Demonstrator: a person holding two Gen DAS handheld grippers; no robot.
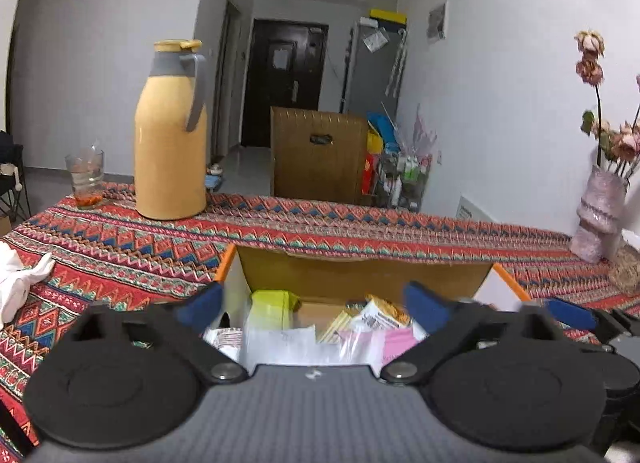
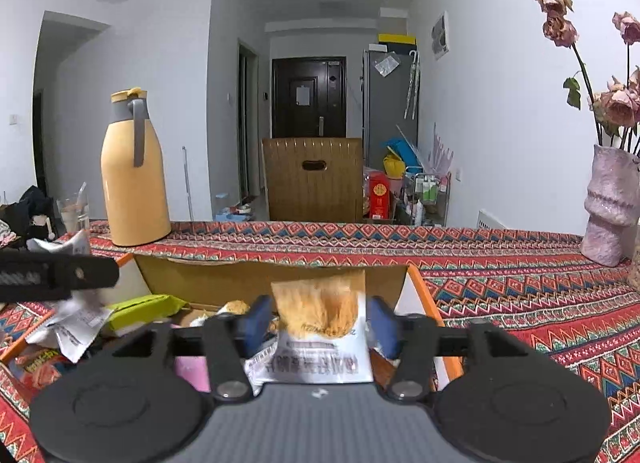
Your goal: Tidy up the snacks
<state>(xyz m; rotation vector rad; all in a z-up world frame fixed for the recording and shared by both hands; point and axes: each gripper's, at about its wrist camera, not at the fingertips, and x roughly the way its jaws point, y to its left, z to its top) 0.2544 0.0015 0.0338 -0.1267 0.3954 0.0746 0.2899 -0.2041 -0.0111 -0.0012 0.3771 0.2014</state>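
Your left wrist view looks down into the open brown cardboard box with orange-edged flaps (image 1: 362,271) at the lower centre of the frame. In it lie a lime-green packet (image 1: 272,303), a striped yellow-and-white sachet (image 1: 382,313), a pink packet (image 1: 398,341) and clear plastic wrappers, all blurred. The left gripper (image 1: 316,303) stands spread wide, its blue pads over the box's two sides with nothing pinched between them. At the right edge of this view you can see a blue fingertip of the right gripper (image 1: 570,311), but not what lies between its fingers.

Your right wrist view shows that: a white snack bag printed with an orange fluffy food (image 2: 324,327) stands upright at the centre bottom of the frame, between the blue pads of the right gripper (image 2: 320,321). Its jaws are parted and the bag appears to sit loose between them, though the left pad is so near the bag's edge that contact there is hard to rule out. The bag is over the box's right half. At the left edge of this view a black finger of the left gripper (image 2: 60,273) reaches over a crumpled white wrapper (image 2: 78,319) and a red packet (image 2: 42,369).

Both views show the patterned red cloth-covered counter (image 2: 500,283), the tall yellow thermos jug with a grey handle (image 1: 170,131) and the pink textured vase of dried roses (image 2: 610,207).
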